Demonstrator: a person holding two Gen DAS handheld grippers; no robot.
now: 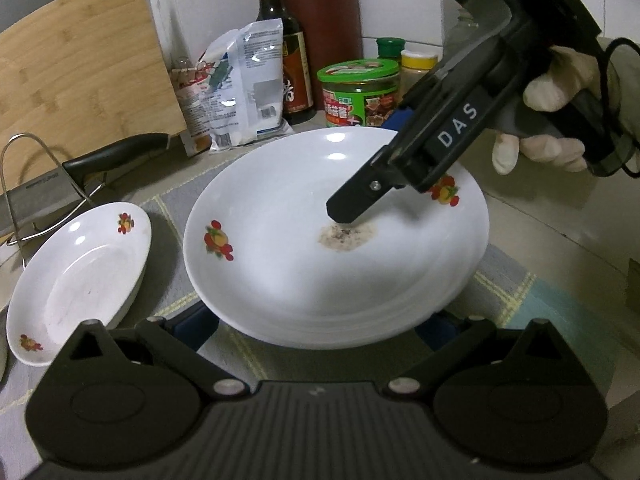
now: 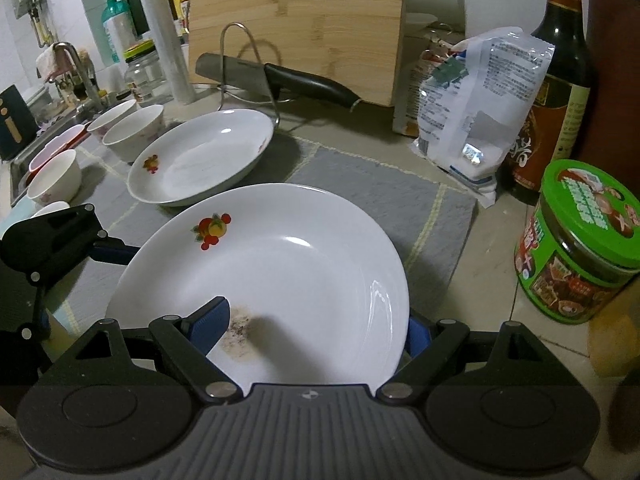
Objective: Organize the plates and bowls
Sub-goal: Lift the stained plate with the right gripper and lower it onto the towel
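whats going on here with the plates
A person with a gripper in each hand is handling a white plate with a fruit print and a food stain. The right gripper straddles its rim, one finger inside over the stain, one outside. The left gripper sits under the opposite edge. A second plate and bowls wait on the grey mat.

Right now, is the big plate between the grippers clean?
No. The big plate has a brownish, speckled smear of residue near its middle, just under the right gripper.
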